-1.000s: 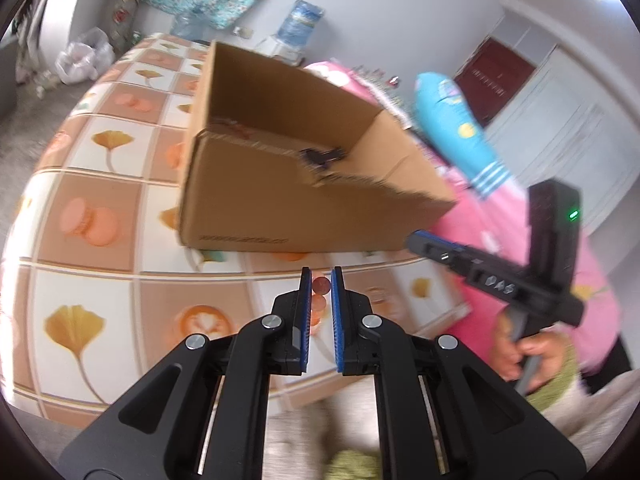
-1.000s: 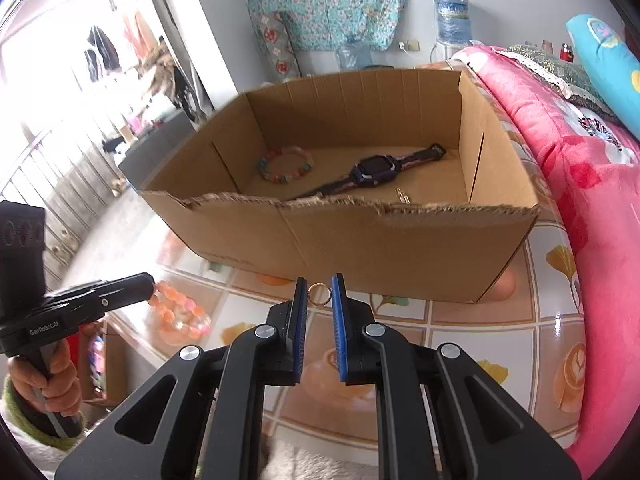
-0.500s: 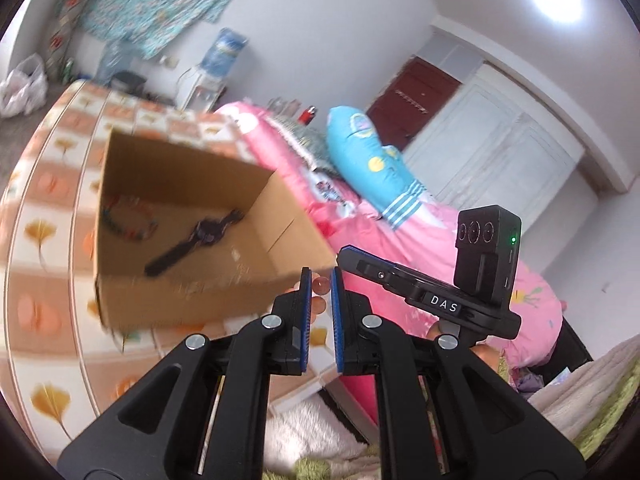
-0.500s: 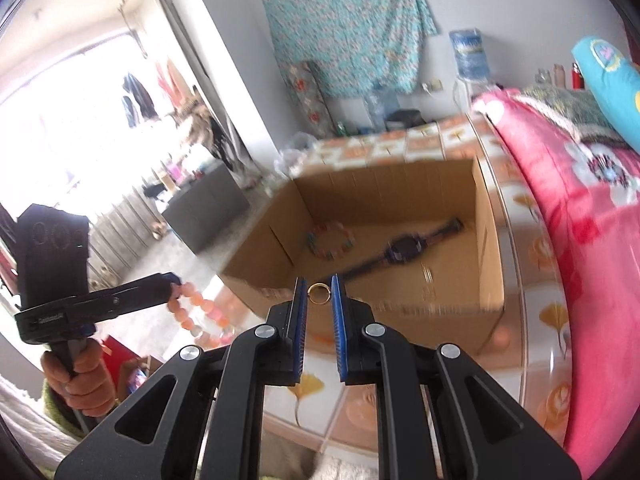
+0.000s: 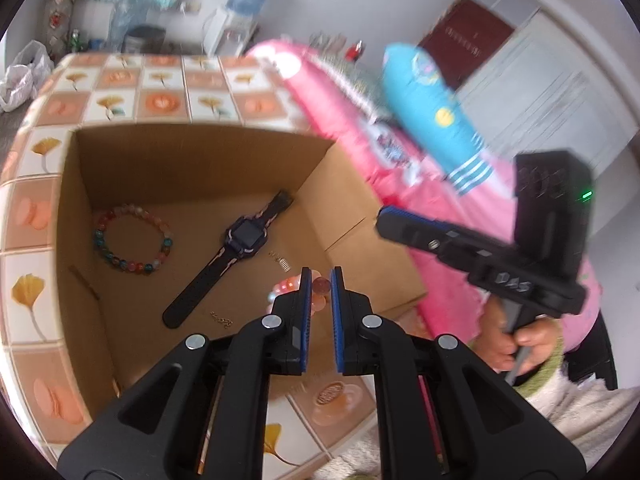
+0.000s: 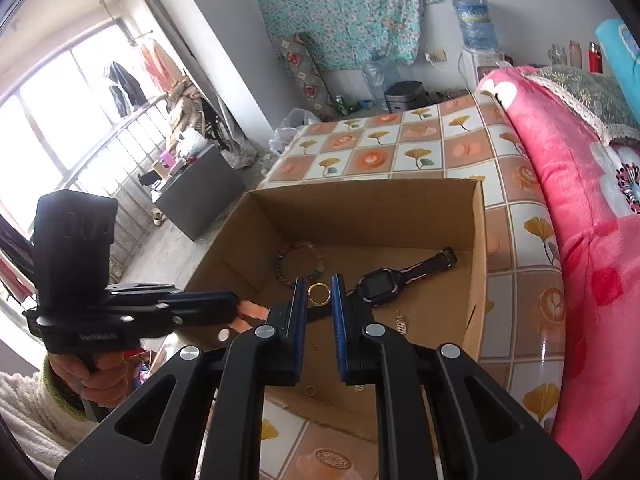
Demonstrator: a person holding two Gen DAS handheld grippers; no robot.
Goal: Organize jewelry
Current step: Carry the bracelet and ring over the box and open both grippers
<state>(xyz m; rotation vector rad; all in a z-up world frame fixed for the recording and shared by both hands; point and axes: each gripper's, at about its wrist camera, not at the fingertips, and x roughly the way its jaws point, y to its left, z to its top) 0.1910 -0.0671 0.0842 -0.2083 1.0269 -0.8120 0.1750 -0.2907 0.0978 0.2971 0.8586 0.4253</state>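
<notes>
Two handheld grippers hang over one open cardboard box (image 5: 188, 168) that sits on a tiled counter (image 5: 160, 100) beside a pink bed (image 6: 580, 200). The left gripper (image 5: 320, 280) is clamped on a pink bead bracelet (image 5: 320, 287), one bead pinched between its blue-lined fingers and the other beads hanging beside and below them, above the box's near right corner. The right gripper (image 6: 319, 284) is clamped on one small gold ring (image 6: 319, 293), held upright above the box's near wall. Inside the box lie one multicoloured bead bracelet (image 5: 132, 240) toward the far left corner, one dark watch (image 5: 240, 248) stretched diagonally across the middle, one small coiled metal piece (image 5: 282, 262) just beside the watch face, and one short gold chain piece (image 5: 222, 318) near the watch's lower strap end. These four things lie apart from one another, except the coil close to the watch. Bare cardboard floor shows along the left wall and near the front. The box's right wall runs near the counter edge next to the bed, while patterned tiles stay uncovered behind and left of the box.
</notes>
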